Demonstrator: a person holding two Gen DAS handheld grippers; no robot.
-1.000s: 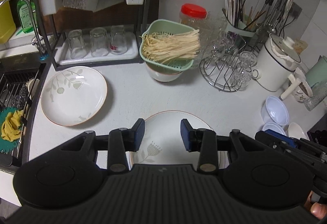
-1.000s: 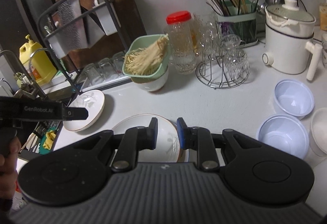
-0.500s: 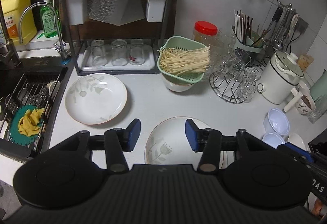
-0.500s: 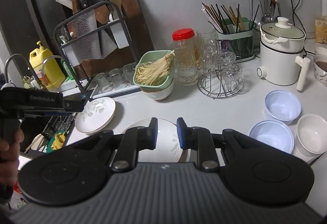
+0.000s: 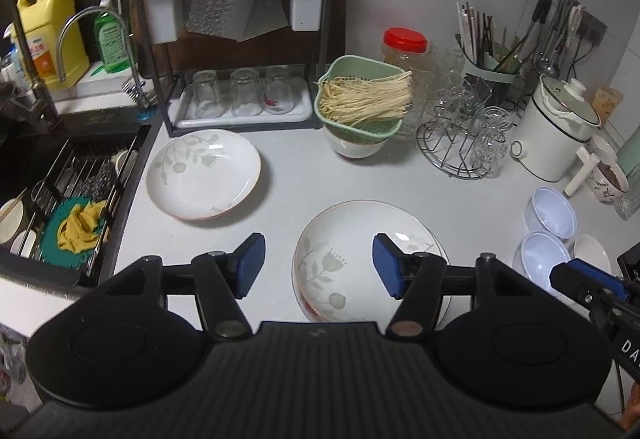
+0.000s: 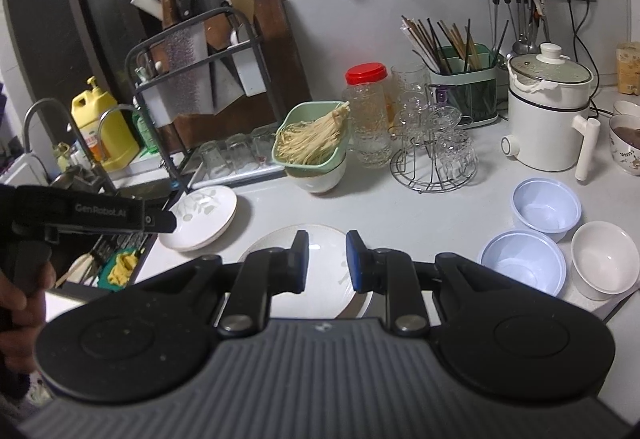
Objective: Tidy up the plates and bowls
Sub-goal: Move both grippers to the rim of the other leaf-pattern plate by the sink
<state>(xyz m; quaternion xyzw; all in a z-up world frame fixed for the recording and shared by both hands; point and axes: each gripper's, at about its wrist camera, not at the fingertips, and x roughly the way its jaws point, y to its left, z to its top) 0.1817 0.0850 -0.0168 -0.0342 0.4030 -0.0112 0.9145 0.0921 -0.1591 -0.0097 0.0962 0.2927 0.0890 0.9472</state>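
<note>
Right now both grippers hang above the white counter [image 5: 460,195] with nothing between their fingers: the left gripper [image 5: 319,265] has its jaws spread wide, and the right gripper [image 6: 327,261] has its jaws parted by a narrower gap. Below them, near the counter's front edge, sits a floral plate [image 5: 360,239] that seems to rest on another plate, whose rim shows at its right side. A second leaf-patterned plate [image 5: 203,173] lies apart to the left, near the sink [image 5: 72,175] and in front of the tray of upturned glasses [image 5: 240,95]. To the right, two pale blue plastic bowls [image 6: 536,235] sit just beside each other, with a white bowl [image 6: 604,259] next to them. Further back, a green colander of noodles [image 5: 362,99] rests in a white bowl, beside a red-lidded jar [image 5: 404,51]
</note>
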